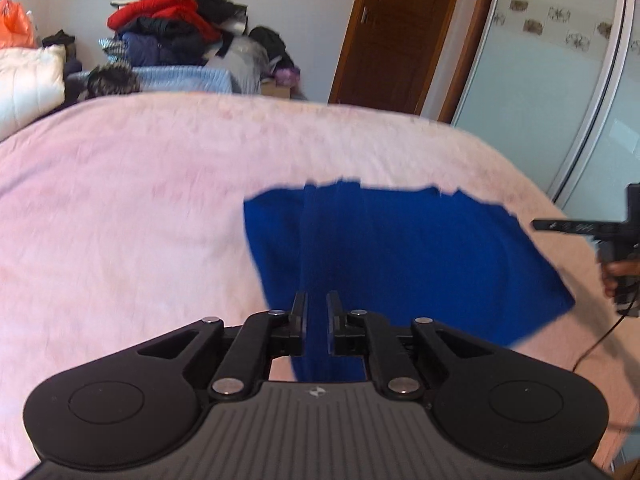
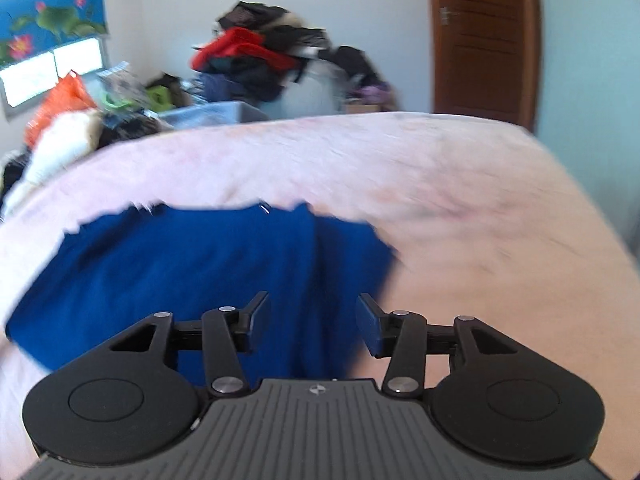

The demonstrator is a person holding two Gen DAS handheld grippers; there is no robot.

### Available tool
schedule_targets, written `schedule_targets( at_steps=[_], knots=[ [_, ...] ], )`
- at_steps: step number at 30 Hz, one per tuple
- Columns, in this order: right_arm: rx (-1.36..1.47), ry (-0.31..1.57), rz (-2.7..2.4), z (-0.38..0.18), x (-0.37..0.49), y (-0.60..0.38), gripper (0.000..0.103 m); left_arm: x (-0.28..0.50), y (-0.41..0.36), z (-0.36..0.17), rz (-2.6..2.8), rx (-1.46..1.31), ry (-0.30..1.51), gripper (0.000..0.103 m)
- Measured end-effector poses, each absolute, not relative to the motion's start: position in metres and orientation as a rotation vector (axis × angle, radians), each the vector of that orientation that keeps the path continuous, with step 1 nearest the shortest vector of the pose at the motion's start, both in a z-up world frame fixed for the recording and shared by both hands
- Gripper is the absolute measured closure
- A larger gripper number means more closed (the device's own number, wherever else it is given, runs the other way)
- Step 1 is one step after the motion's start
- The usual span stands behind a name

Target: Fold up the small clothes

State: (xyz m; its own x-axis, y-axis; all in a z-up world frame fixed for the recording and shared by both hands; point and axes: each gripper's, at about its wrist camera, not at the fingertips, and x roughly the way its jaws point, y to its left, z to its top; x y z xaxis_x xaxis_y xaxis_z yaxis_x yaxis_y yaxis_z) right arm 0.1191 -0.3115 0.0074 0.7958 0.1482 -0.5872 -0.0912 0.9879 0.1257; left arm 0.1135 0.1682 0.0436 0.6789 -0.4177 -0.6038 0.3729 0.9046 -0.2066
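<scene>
The left gripper (image 1: 317,300) pinched a fold of blue cloth (image 1: 400,248) lying near the pink bed's (image 1: 120,200) right edge; the right gripper (image 2: 312,316) gaped half-wide, seemingly empty.

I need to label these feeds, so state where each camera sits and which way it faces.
Left wrist: on the left gripper, looking forward and down over the blue garment pinched between its fingers; the right gripper and a hand show at the right edge.
Right wrist: on the right gripper, jaws apart over the same garment; no hand shows.
Shared: the garment, pink bedspread, clothes pile, wooden door.
</scene>
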Motion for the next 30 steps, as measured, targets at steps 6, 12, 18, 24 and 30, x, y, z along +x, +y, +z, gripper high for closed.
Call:
schedule_targets(
  at_steps=[6, 12, 18, 24, 30],
  knots=[
    [0.216, 0.697, 0.174, -0.013, 0.214, -0.308, 0.05, 0.188, 0.13, 0.045, -0.518, -0.083, 0.711, 0.08],
    [0.201, 0.756, 0.165, -0.033, 0.262, -0.295, 0.049, 0.238, 0.1, 0.024, -0.475, -0.023, 0.711, 0.043],
    [0.175, 0.722, 0.238, -0.036, 0.27, -0.287, 0.059, 0.269, 0.081, -0.003, -0.468, 0.02, 0.805, 0.045],
    [0.177, 0.708, 0.213, -0.038, 0.272, -0.292, 0.097, 0.277, 0.083, -0.012, -0.432, -0.067, 0.818, 0.094],
    [0.158, 0.602, 0.159, -0.019, 0.249, -0.301, 0.097, 0.265, 0.082, 0.008, -0.384, -0.054, 0.694, 0.097]
  ],
)
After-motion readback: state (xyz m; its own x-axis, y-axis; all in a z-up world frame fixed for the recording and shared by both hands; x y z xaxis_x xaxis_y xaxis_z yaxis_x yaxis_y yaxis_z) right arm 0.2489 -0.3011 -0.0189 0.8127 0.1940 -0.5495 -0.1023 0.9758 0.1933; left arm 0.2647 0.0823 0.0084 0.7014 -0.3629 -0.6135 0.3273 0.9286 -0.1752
